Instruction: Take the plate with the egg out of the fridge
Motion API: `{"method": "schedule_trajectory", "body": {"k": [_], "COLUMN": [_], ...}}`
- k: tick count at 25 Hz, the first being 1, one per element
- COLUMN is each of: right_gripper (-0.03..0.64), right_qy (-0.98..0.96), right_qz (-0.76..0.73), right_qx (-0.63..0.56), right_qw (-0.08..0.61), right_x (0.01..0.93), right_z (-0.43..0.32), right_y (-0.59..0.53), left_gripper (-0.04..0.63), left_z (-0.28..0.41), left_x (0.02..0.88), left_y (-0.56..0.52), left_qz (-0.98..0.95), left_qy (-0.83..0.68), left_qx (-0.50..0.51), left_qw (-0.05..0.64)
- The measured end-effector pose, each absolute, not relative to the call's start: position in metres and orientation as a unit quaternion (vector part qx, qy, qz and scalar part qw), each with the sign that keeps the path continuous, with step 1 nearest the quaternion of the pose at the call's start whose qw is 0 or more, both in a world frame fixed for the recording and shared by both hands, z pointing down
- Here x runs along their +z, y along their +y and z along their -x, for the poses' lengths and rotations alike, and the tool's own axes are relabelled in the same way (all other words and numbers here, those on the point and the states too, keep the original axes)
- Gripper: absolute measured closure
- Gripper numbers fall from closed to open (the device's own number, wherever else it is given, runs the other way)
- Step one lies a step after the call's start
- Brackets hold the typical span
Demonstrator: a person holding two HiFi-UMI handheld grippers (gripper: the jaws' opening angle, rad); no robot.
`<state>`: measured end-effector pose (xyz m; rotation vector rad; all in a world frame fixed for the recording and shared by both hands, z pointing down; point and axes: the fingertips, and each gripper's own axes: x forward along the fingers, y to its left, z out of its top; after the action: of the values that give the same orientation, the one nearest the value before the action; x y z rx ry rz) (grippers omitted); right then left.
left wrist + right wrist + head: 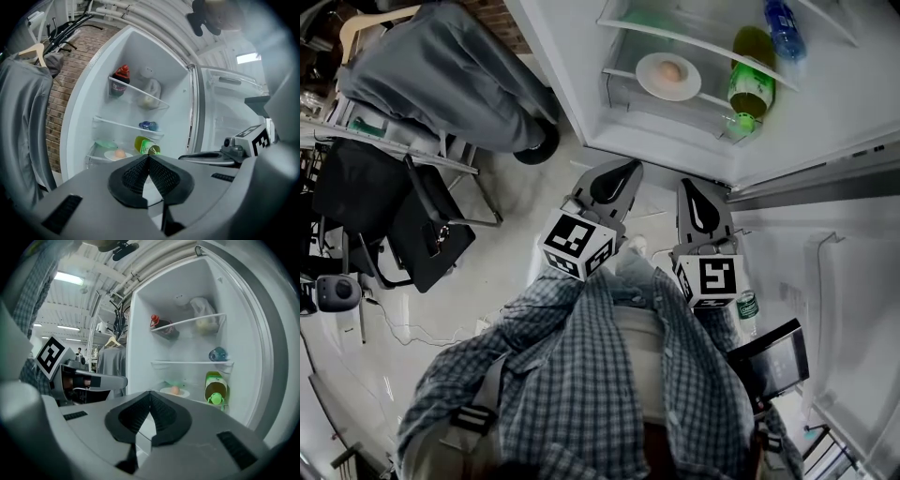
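Note:
A white plate (668, 75) with a brown egg (671, 70) sits on the lowest glass shelf of the open fridge (581, 84). The left gripper view shows the plate (112, 155) just left of my jaw tips, and the right gripper view shows the plate (175, 392) just right of them. My left gripper (630, 167) and right gripper (688, 185) hang side by side in front of the fridge, well short of the shelf. Both are shut with nothing between the jaws.
A green bottle (752, 84) lies on the same shelf right of the plate, a blue bottle (785, 28) one shelf up. The fridge door (848, 281) stands open at the right. A grey jacket (450, 75) and a black bag (403, 216) are at the left.

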<state>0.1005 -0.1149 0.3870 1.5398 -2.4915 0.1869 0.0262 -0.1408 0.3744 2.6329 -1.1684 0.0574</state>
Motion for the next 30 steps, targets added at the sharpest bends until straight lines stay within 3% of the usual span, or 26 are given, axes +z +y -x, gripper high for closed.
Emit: {"method": "schedule_trajectory", "body": {"k": [10, 13, 17, 21, 30], "right_gripper": [0.611, 0.611, 0.611, 0.611, 0.611], "right_qy": [-0.86, -0.863, -0.859, -0.856, -0.845], "right_qz": [-0.488, -0.494, -0.492, -0.506, -0.521], "right_qx": [0.049, 0.03, 0.035, 0.027, 0.024], "right_qw": [0.138, 0.099, 0.135, 0.105, 0.116], "right_x": [0.39, 0.378, 0.387, 0.375, 0.382], "right_z": [-0.103, -0.102, -0.108, -0.107, -0.108], "right_y": [-0.128, -0.133, -0.13, -0.137, -0.159], "left_gripper": [0.589, 0.589, 0.589, 0.589, 0.589], "left_z": [-0.039, -0.044, -0.051, -0.053, -0.05], "left_x": [0.369, 0.371, 0.368, 0.366, 0.375], "left_y": [-0.157, -0.159, -0.16, -0.169, -0.199], "left_qz": [-0.901, -0.901, -0.905, -0.906, -0.901], "left_qy": [-0.417, -0.415, -0.405, -0.402, -0.405], "left_qx": [0.017, 0.017, 0.017, 0.015, 0.006], "left_qw": [0.123, 0.126, 0.126, 0.131, 0.158]}}
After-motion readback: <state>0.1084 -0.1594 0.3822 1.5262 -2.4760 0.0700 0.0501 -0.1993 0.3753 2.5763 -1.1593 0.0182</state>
